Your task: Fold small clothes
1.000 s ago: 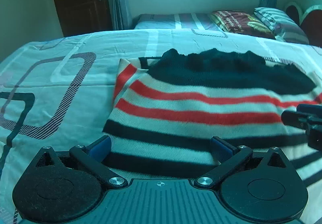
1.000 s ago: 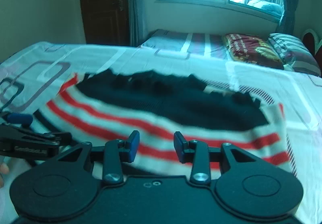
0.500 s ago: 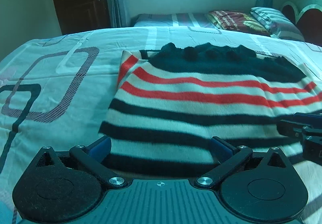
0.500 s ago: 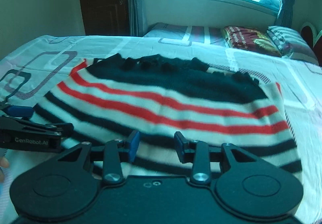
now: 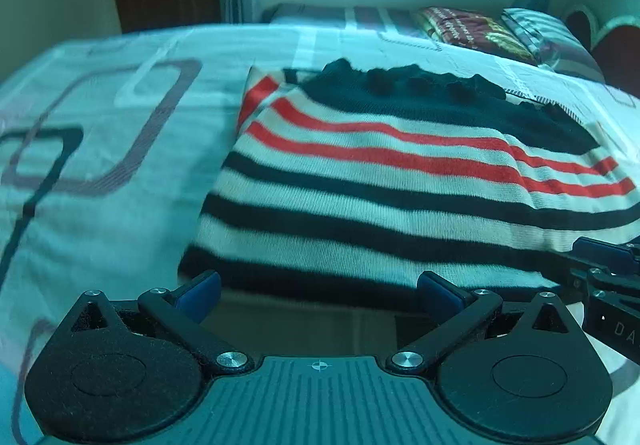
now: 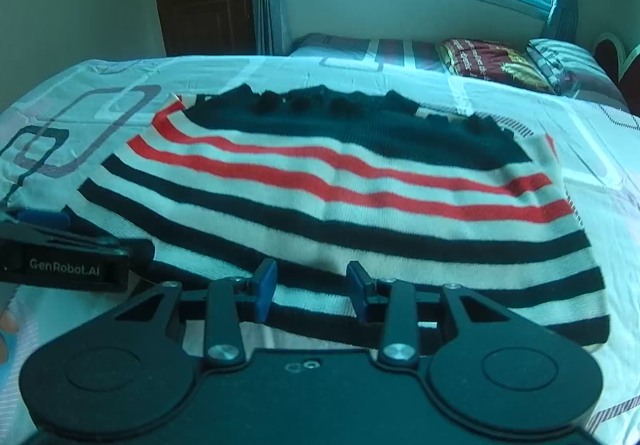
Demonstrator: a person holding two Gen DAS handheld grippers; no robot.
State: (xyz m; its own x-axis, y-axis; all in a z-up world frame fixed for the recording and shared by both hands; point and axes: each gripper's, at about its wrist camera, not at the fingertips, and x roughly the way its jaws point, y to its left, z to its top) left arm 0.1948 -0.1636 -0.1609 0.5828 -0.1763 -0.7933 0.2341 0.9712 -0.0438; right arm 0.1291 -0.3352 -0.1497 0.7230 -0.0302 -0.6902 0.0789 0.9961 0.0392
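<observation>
Knitted wool, striped white, black and red with a dark ruffled top band, is what I have before me: the sweater (image 6: 340,197) lies spread flat on the patterned bedsheet (image 5: 100,149), its near hem just ahead of both my tools. My left gripper (image 5: 318,285) has its fingers (image 5: 199,287) set wide apart, with nothing pressed between them; the near left corner of the hem sits just beyond the left tip. My right gripper (image 6: 312,287) holds its fingers (image 6: 265,287) partly apart over the near hem, and from this view I cannot tell whether the cloth lies between them or only under them; I see no pinch. Judgement: the garment is laid out and the fold itself is not yet made. Risks noted. First, the knit is thick and slack, so a shallow bite at the hem could take only the top layer and leave the back panel on the bed, giving a crooked fold. Second, the sheet is soft and close under the hem; a low approach could catch sheet together with wool. Third, my two tools stand unevenly along the edge, the right nearer the middle, so lifting from here could skew the stripes and bunch the far corner. Pillows (image 6: 500,61) at the headboard are well clear.
</observation>
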